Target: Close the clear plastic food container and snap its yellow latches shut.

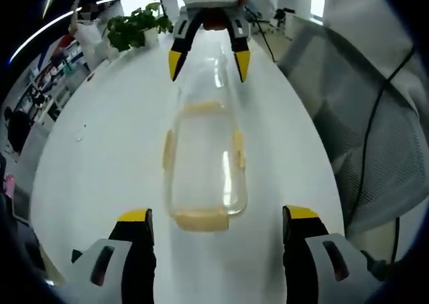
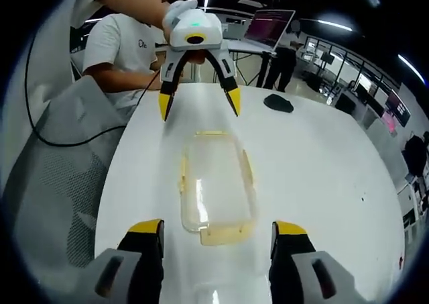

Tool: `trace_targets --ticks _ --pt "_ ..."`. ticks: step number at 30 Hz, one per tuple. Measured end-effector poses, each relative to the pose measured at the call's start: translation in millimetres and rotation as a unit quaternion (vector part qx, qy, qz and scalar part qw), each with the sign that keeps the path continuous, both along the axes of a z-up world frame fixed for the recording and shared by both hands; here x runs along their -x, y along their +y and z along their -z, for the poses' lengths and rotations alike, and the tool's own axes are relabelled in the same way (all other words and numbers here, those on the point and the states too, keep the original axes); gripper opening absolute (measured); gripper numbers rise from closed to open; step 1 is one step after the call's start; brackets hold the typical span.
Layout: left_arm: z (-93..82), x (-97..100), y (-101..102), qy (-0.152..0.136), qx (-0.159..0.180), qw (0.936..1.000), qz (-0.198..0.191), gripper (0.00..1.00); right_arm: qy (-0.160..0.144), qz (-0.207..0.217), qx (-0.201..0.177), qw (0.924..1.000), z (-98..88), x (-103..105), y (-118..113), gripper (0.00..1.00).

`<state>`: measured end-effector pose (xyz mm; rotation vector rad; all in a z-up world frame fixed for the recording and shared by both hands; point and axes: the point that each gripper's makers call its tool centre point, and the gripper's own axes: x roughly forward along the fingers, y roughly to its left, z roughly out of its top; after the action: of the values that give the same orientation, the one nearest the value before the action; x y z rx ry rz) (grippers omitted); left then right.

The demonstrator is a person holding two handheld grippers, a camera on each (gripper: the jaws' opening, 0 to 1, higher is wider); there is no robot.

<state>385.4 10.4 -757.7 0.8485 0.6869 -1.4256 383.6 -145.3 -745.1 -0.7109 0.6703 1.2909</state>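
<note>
Container (image 1: 204,160): lies flat on the white table (image 1: 94,156), lengthwise between my two grippers, touching neither.
Left gripper (image 1: 218,220): my jaws spread wide, empty.
Right gripper (image 2: 216,227): jaws spread too, holding nothing.
Handling: looks light, stiff, slick; likely to skate when pushed.
Grip: I'd press the yellow latches (image 2: 221,233) at the ends, steadying the opposite end.

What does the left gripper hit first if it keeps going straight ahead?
Likely the near yellow latch of the clear container, lying centred between the open left gripper jaws; beyond it, the right gripper. Height is unclear.
</note>
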Motion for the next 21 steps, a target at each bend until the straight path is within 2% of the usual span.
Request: trace_targets --ticks 7,10,21 --pt "7.6 -4.5 6.0 0.001 -0.011 0.9999 -0.004 0.73 0.007 0.002 0.008 0.9999 4.8 -2.2 -1.0 0.61" --pt "8.5 -5.9 5.9 0.004 -0.012 0.9999 -0.011 0.74 0.009 0.001 0.009 0.9999 5.9 -3.5 -0.5 0.61" --pt "14.2 -3.4 1.9 0.021 -0.013 0.9997 -0.002 0.69 0.017 -0.006 0.025 0.9995 15.7 -3.8 -1.9 0.58"
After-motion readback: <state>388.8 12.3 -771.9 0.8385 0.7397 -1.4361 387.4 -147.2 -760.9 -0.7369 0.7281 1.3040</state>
